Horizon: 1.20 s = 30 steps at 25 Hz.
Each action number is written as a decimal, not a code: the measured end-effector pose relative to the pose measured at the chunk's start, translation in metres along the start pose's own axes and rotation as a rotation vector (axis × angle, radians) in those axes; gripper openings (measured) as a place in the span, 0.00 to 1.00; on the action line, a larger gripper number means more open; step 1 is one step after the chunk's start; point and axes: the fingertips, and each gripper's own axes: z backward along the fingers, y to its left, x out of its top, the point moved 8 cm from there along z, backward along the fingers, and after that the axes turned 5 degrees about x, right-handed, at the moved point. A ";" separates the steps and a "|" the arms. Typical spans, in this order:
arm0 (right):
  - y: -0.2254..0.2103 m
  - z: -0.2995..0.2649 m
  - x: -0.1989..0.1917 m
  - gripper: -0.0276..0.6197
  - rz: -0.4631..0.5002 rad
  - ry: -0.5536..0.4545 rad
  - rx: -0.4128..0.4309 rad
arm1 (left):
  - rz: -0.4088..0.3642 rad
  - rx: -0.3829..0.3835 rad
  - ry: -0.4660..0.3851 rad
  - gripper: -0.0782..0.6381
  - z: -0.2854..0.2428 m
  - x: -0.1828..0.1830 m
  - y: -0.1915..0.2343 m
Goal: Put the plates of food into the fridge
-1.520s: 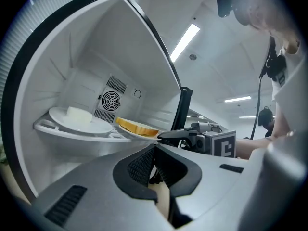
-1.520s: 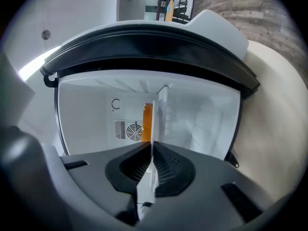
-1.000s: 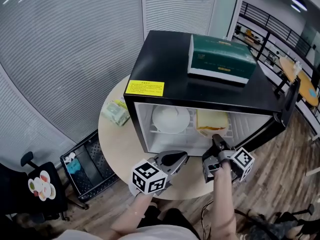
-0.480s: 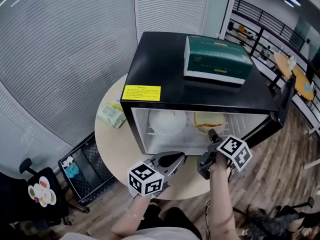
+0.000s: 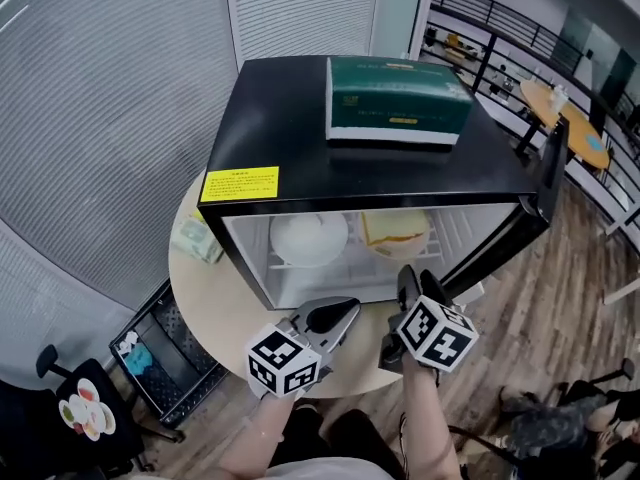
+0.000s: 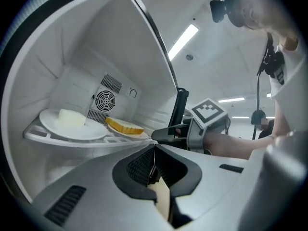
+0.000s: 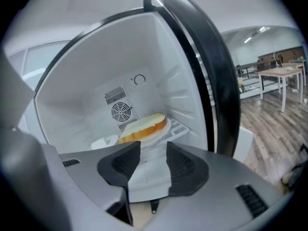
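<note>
Two plates rest on the white shelf inside the open black mini fridge (image 5: pixel 330 158). The left plate (image 5: pixel 308 236) (image 6: pixel 72 124) carries a white block of food. On the right plate (image 5: pixel 394 232) (image 7: pixel 144 126) lies a yellow slice of bread. My right gripper (image 5: pixel 412 280) (image 7: pixel 153 160) hovers just outside the fridge mouth in front of the bread plate; its jaws are opening with nothing between them. My left gripper (image 5: pixel 335 316) (image 6: pixel 154 165) is shut and empty, low in front of the fridge, left of the right one.
The fridge door (image 5: pixel 545 183) stands open to the right. A green box (image 5: pixel 395 100) lies on the fridge top. The fridge sits on a round table (image 5: pixel 215 303) beside a small packet (image 5: pixel 195 238). A black crate (image 5: pixel 150 353) stands on the floor at the left.
My right gripper has drawn back from the bread plate out of the fridge, and its jaws have parted. The left gripper has stayed shut in about the same place.
</note>
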 end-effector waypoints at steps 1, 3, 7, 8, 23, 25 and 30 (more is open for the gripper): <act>0.003 0.007 -0.008 0.29 0.041 -0.019 0.012 | -0.023 0.000 0.002 0.12 0.001 -0.001 -0.002; 0.010 0.019 -0.021 0.29 0.129 -0.061 0.074 | -0.062 0.008 -0.006 0.12 -0.001 -0.002 -0.006; 0.010 0.048 -0.052 0.23 0.214 -0.125 0.154 | -0.050 0.001 -0.038 0.12 -0.006 -0.012 -0.023; 0.007 0.056 -0.060 0.11 0.210 -0.128 0.151 | -0.056 -0.001 -0.037 0.12 -0.006 -0.016 -0.028; -0.044 0.164 -0.107 0.05 0.139 -0.166 0.058 | -0.104 -0.110 -0.002 0.11 -0.016 -0.053 -0.122; -0.047 0.169 -0.108 0.05 0.140 -0.170 0.058 | -0.113 -0.097 0.001 0.11 -0.016 -0.055 -0.125; -0.055 0.180 -0.108 0.05 0.107 -0.172 0.078 | -0.129 -0.112 0.003 0.11 -0.018 -0.058 -0.144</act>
